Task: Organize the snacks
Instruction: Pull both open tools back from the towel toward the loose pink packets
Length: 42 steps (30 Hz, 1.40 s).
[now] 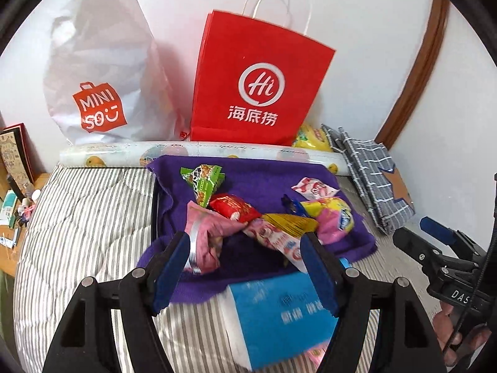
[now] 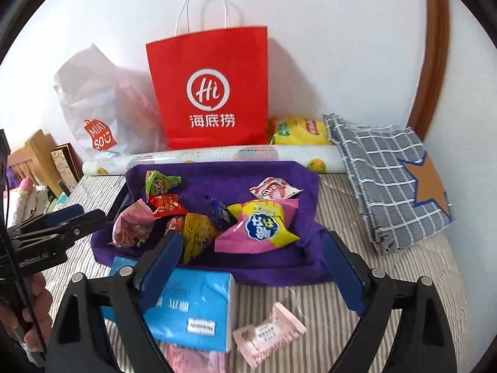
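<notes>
Both tongs, left (image 1: pixel 247 267) and right (image 2: pixel 251 267), are seen spread and empty, nothing pinched. Snacks (image 2: pixel 254 227) lie heaped on the purple cloth (image 2: pixel 279 264) on the bed (image 1: pixel 93 217); one pink packet (image 2: pixel 268 338) lies apart by the blue pack (image 2: pixel 192 310). Step judged: between picks, gathering onto the cloth. Next move likely calls for the stray packet to be approached from above and pinched at its edge.

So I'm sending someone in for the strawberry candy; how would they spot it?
Find the red paper bag against the wall, then the purple cloth in front of it. The candy lies alone near the cloth's back right corner, a small white and pink packet, apart from the heap of snacks.
</notes>
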Each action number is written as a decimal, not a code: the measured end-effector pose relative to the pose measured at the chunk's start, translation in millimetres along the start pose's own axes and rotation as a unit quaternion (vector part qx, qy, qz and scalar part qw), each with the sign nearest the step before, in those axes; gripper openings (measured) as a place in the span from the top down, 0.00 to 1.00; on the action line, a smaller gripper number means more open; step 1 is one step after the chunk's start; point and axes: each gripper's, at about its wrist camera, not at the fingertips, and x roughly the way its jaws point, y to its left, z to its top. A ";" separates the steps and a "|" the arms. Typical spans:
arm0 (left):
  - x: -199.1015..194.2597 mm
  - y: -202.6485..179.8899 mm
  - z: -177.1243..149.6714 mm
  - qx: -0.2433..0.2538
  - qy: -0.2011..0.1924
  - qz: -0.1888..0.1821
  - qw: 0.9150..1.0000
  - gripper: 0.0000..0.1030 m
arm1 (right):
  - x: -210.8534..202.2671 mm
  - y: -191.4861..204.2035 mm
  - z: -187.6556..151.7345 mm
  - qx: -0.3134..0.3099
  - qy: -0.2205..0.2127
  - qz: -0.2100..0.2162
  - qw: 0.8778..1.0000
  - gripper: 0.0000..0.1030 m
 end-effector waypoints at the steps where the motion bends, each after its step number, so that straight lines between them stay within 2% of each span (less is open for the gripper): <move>1: -3.5 -1.3 -2.7 0.001 -0.004 -0.001 1.000 0.31 | -2.4 -0.9 -1.8 0.002 0.003 0.000 1.000 0.10; 5: -22.6 -10.7 -18.1 0.019 -0.023 0.009 0.999 0.30 | -17.8 -12.3 -18.8 0.024 0.001 0.005 1.000 0.09; 10: -35.1 -20.9 -33.6 0.030 -0.017 0.016 0.999 0.29 | -33.6 -26.0 -36.5 0.047 -0.014 0.025 0.998 0.09; 14: -42.9 -21.1 -42.0 0.015 -0.005 0.027 1.000 0.16 | -51.2 -33.7 -48.4 0.055 -0.050 0.004 0.997 0.09; 16: -46.4 -20.5 -46.0 0.008 0.004 0.028 1.000 0.16 | -60.1 -37.3 -55.1 0.049 -0.062 0.008 0.997 0.09; 18: -50.1 -19.9 -51.2 -0.002 0.008 0.031 0.999 0.10 | -66.4 -38.9 -61.0 0.043 -0.070 0.013 0.997 0.09; 20: -53.2 -18.6 -55.8 -0.013 0.008 0.041 0.999 0.09 | -71.4 -40.9 -67.8 0.038 -0.073 0.023 0.996 0.09; 25: -57.7 -12.6 -70.5 -0.025 0.006 0.016 1.000 0.09 | -71.5 -46.8 -81.2 0.042 -0.054 0.042 0.997 0.09; 32: -60.3 -11.2 -87.7 -0.020 0.009 -0.017 1.000 0.10 | -59.6 -39.9 -98.4 0.011 -0.035 0.018 0.999 0.11; 35: -60.3 -14.6 -90.7 -0.005 0.009 -0.013 1.000 0.10 | -47.4 -41.3 -103.0 0.014 -0.018 0.026 0.999 0.22; 38: -55.4 -16.6 -91.0 0.008 0.013 0.000 1.000 0.10 | -33.1 -42.5 -106.7 0.016 -0.004 0.031 0.999 0.22; 42: -45.4 -12.1 -91.2 0.001 0.019 -0.007 1.000 0.10 | -17.6 -39.8 -111.0 -0.006 0.000 0.026 1.000 0.22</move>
